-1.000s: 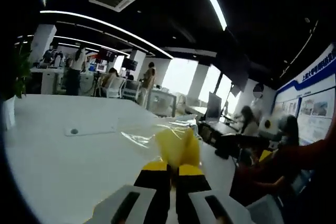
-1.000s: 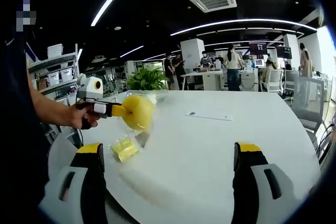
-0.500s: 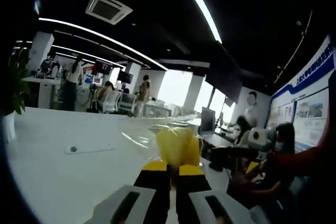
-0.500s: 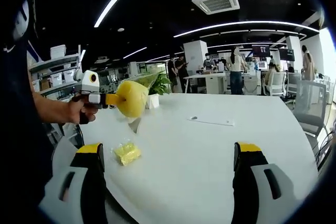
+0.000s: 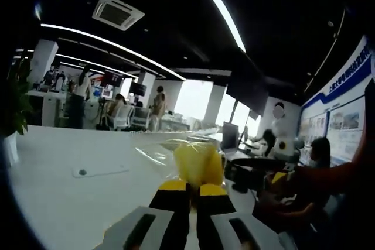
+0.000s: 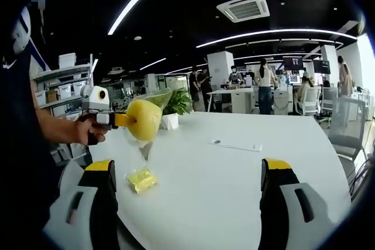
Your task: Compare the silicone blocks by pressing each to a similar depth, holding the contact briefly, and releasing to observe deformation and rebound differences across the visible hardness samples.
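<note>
Left fingers (image 5: 193, 194) clamped on bagged yellow block (image 5: 199, 163); right fingers (image 6: 187, 191) apart; second bagged block (image 6: 142, 179) on table (image 6: 234, 180)

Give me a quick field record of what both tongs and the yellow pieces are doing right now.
left tongs: shut on a yellow block in a clear bag, held up above the table
right tongs: open, holding nothing, over the white table
second piece: small yellow bagged block lying on the table near the right tongs' left jaw
other items: flat white card on the table, potted plant at the far edge
press status: no block under contact on the table
</note>
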A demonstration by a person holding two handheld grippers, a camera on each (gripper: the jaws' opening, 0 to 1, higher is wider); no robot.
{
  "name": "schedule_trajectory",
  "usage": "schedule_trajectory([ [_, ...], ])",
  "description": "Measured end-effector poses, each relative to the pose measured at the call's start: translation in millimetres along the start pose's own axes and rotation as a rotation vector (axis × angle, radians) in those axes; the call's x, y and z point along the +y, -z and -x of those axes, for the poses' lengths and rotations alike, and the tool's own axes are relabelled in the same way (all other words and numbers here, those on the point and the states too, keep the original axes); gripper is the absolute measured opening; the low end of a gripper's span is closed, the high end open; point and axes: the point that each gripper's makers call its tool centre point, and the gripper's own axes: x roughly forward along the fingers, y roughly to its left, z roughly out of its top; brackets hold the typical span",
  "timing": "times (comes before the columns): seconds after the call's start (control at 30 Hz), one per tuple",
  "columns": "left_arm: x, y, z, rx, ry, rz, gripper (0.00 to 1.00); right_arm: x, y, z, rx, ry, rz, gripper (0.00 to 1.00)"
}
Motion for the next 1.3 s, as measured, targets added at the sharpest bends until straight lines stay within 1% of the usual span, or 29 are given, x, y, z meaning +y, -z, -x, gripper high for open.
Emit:
schedule_trajectory([
  [0.2, -5.4, -0.5, 1, 0.002, 0.009, -0.012, 0.0, 3, -23.4, -8, -0.026, -0.037, 0.029, 0.97],
  [0.3, -7.4, -1.8, 1, -0.001, 0.015, -0.01, 0.0, 9, -35.7, -14, -0.042, -0.073, 0.03, 0.97],
  [0.4, -9.5, -2.1, 1, 0.0, 0.022, -0.011, 0.0, 15, -42.0, -20, -0.052, -0.095, 0.029, 0.97],
  [0.5, -13.1, -0.3, 1, 0.004, 0.04, -0.003, 0.0, 25, -49.7, -27, -0.077, -0.132, 0.023, 0.97],
  [0.7, -18.5, 1.7, 2, 0.008, 0.054, -0.003, 0.0, 38, -52.9, -41, -0.077, -0.181, 0.01, 0.96],
  [0.8, -20.7, 0.9, 2, 0.007, 0.059, -0.008, 0.0, 48, -53.4, -48, -0.065, -0.222, 0.009, 0.88],
  [0.87, -22.4, 0.2, 2, 0.003, 0.061, -0.005, 0.0, 53, -54.7, -53, -0.063, -0.236, 0.011, 0.88],
  [1.0, -24.1, 1.8, 2, 0.007, 0.063, -0.006, 0.0, 59, -57.7, -59, -0.064, -0.263, 0.009, 0.84],
  [1.07, -24.6, 3.0, 3, 0.009, 0.064, -0.004, 0.0, 65, -56.6, -63, -0.053, -0.286, 0.01, 0.78],
  [1.13, -25.0, 3.3, 3, 0.009, 0.063, -0.005, 0.0, 68, -53.5, -68, -0.036, -0.3, 0.023, 0.74],
  [1.23, -25.4, 3.1, 4, 0.007, 0.063, -0.002, 0.0, 71, -49.9, -72, -0.021, -0.313, 0.028, 0.63],
  [1.3, -25.9, 2.6, 4, 0.005, 0.063, -0.004, 0.0, 73, -47.7, -74, -0.011, -0.333, 0.011, 0.59],
])
